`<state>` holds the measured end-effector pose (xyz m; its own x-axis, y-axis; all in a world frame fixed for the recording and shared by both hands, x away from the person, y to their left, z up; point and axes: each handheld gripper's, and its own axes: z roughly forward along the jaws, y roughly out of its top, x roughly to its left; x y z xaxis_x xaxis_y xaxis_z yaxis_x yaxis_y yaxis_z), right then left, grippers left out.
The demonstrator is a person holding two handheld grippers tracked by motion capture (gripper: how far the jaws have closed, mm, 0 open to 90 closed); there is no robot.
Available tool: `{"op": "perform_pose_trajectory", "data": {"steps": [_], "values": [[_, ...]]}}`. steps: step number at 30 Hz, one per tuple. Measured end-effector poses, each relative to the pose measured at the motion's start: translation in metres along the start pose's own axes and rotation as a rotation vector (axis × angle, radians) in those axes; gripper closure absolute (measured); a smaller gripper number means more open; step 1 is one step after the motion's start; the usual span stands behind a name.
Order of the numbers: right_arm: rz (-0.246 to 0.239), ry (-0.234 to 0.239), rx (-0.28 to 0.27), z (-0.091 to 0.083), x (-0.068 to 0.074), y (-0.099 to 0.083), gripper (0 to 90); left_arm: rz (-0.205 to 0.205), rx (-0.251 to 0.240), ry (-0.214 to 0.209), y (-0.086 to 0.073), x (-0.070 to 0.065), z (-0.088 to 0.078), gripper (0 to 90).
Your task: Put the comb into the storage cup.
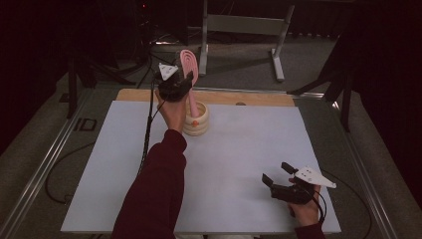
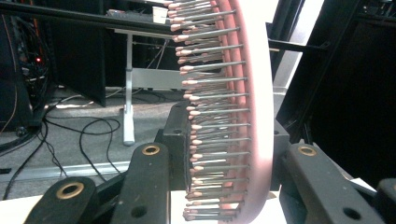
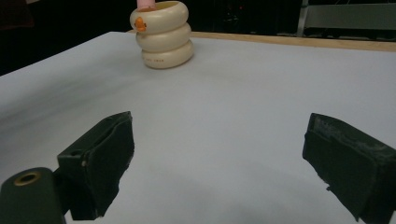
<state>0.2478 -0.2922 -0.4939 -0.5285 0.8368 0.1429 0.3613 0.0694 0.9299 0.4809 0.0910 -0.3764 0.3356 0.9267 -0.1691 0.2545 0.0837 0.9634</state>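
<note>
Two tools are at work over a white tabletop (image 1: 239, 164). At the left, the left tool (image 1: 175, 84) is raised above the far part of the tabletop, clenched on the stem of a pink brush (image 1: 189, 67); in the left gripper view the brush (image 2: 254, 116) stands upright between the jaws, bristles facing left. Just below and beside this tool sits a cream holder (image 1: 196, 121) of three stacked rings, and the brush's handle reaches down into its mouth. My worry is the holder: it looks light, and if the handle drags on the rim as the tool moves, the holder may tip or slide; a narrow grip on the stem could also let the brush swivel. The left forearm stretches forward, wrist cocked up. At the right, the right tool (image 1: 281, 180) rests low near the tabletop's near edge, released, jaws spread wide and aimed toward the holder (image 3: 163, 35), well apart from it.
</note>
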Motion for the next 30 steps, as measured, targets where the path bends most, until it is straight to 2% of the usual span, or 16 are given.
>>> {"op": "perform_pose_trajectory", "data": {"steps": [8,14,30], "values": [[0.003,-0.001,-0.008,-0.002,-0.002,0.000,9.5,-0.001,-0.002,0.017,-0.005,0.000,0.004,65.5],[0.005,0.002,-0.011,-0.002,-0.001,0.001,10.0,-0.008,0.006,0.007,-0.010,0.001,0.008,65.4],[0.010,0.004,-0.011,-0.003,-0.001,0.001,10.1,0.025,0.030,0.007,-0.023,-0.006,0.012,65.0]]}}
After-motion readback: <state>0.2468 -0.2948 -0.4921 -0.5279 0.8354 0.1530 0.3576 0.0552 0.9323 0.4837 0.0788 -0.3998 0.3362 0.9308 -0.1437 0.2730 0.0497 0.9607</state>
